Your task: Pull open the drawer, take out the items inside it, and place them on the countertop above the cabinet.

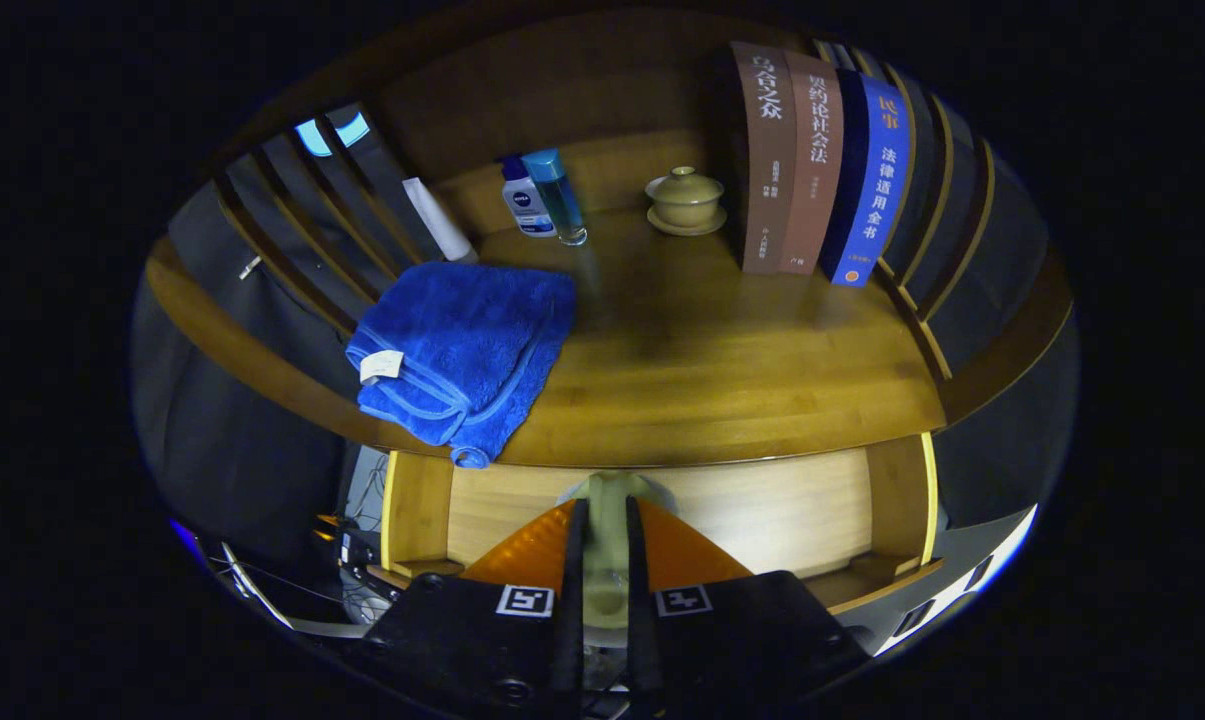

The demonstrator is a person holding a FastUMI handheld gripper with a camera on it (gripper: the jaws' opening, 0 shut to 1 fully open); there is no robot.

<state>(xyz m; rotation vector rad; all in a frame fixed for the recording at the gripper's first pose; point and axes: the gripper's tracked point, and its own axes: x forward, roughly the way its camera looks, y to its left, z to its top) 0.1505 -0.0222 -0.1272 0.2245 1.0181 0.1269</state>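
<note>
Your gripper (pixel 602 540) is clenched on a pale olive ceramic piece (pixel 607 500), both fingers (pixel 574 560) pressing its sides; only a narrow strip of it shows between them, so you can't tell its full shape. It sits over the open drawer (pixel 762 510), whose light wood inner wall runs just ahead of the fingers, under the front edge of the countertop (pixel 702 370). On the countertop: a folded blue towel (pixel 462 350) at the front left corner, one hem loop hanging over the front edge, white tag on its left side. Behind it, near the back left, a small white-and-blue lotion bottle (pixel 527 200) touching or just beside a clear blue-capped bottle (pixel 560 195), and a white tube-like item (pixel 440 220) leaning to their left. Back centre: a lidded tea bowl on a saucer (pixel 685 200), same olive tone as what you're holding. Back right: three upright books (pixel 812 170), two brown, one blue, standing together against the slatted side rail (pixel 922 300).
</note>
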